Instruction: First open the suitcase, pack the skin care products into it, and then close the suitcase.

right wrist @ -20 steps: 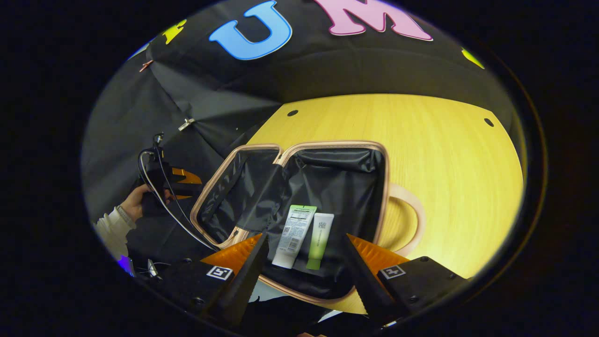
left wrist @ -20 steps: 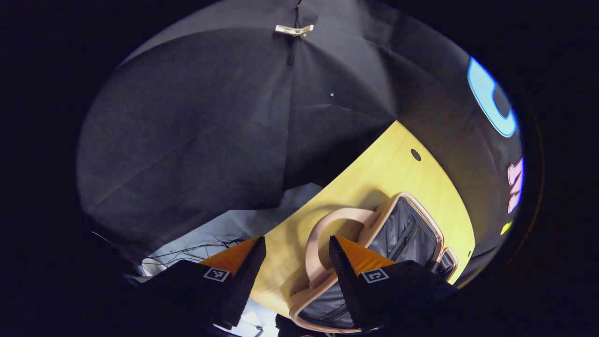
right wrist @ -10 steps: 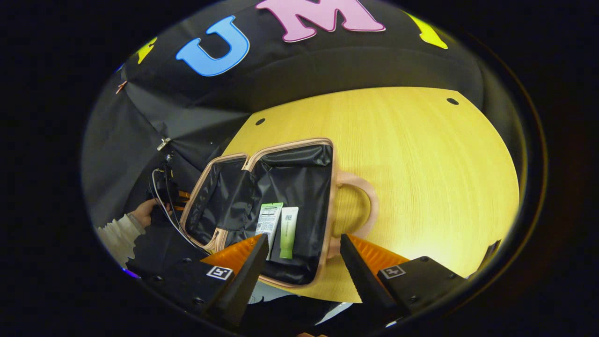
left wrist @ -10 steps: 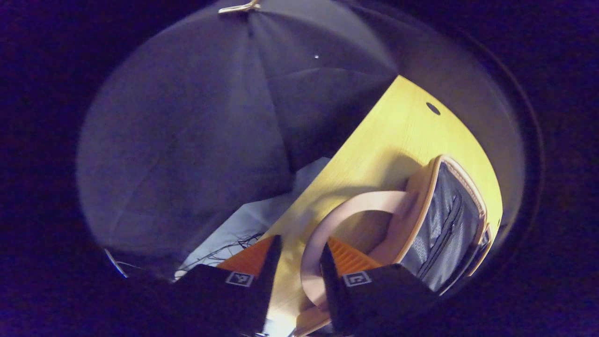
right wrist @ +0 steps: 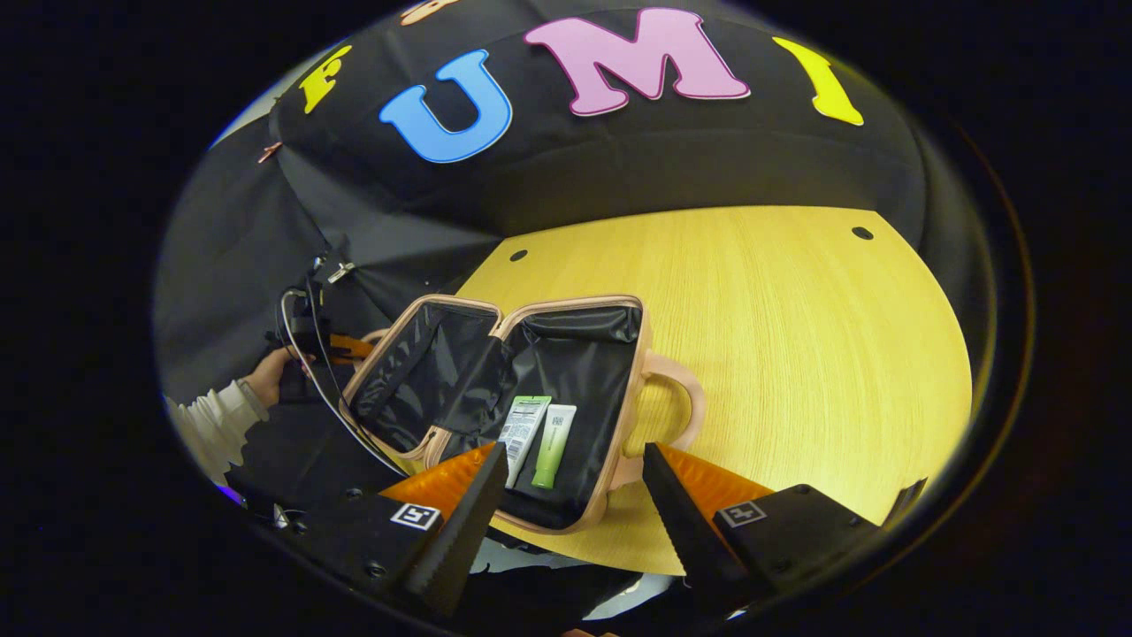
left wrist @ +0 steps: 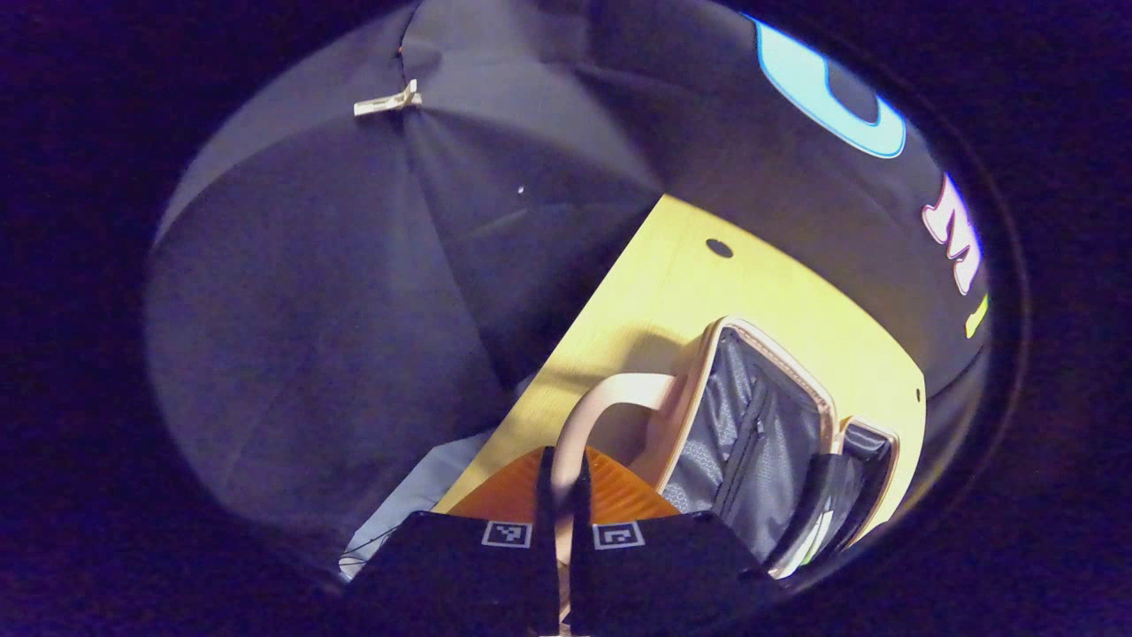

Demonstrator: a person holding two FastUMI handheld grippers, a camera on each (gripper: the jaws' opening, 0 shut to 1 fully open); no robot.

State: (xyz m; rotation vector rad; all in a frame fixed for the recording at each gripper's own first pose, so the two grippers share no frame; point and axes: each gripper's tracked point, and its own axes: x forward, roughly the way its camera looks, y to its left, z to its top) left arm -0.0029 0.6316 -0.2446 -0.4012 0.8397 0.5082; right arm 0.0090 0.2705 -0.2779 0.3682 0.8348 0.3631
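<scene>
The pink suitcase (right wrist: 619, 389) lies open on the wooden table (right wrist: 796, 336), its black lining showing. A white tube (right wrist: 522, 426) and a green tube (right wrist: 554, 433) rest side by side in its right half. My right gripper (right wrist: 570, 482) hovers open just in front of that half, holding nothing. In the left gripper view, my left gripper (left wrist: 563, 464) is shut on the pink handle (left wrist: 610, 394) of the lid half (left wrist: 752, 433). That lid half (right wrist: 416, 363) stands tilted up, with the hand (right wrist: 265, 376) holding the left gripper beside it.
The table's left edge (left wrist: 566, 354) runs right beside the lid handle, with pale floor (left wrist: 416, 495) below it. Cables (right wrist: 309, 372) trail from the left gripper. The black cloth wall stands close behind the table.
My left gripper has closed from open onto the lid's handle. The lid half has tilted up a little. The right gripper has drawn back slightly, still open.
</scene>
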